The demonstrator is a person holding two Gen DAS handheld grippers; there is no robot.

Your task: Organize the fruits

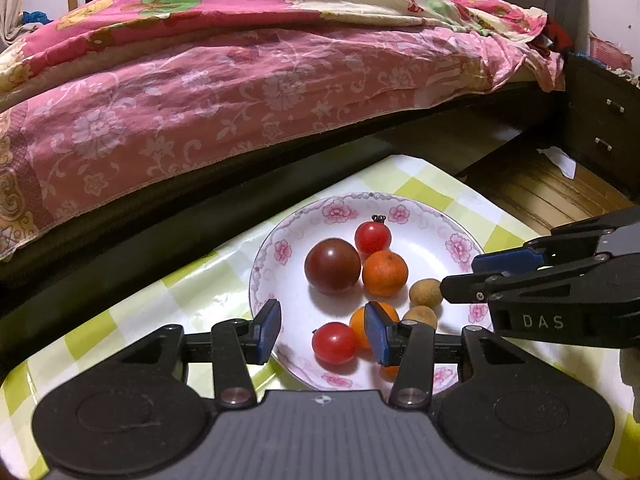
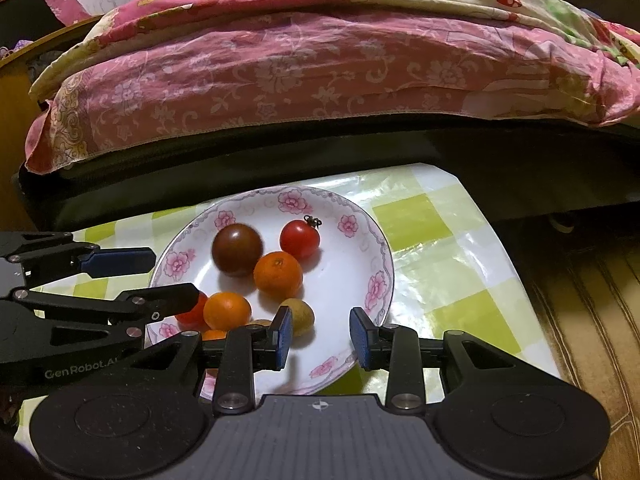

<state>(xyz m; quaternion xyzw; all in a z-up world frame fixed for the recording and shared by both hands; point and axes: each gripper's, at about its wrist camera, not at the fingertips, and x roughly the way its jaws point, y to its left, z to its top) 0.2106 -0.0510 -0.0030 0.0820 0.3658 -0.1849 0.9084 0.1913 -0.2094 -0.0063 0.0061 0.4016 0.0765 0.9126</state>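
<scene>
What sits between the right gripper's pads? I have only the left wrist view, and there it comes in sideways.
Observer: Nothing. The right gripper is open, and its gap frames only bare plate near the right rim.
Operator: Which fruit is closest to it?
Observer: A longan, just beyond its left pad and partly hidden by it, not between the pads.
</scene>
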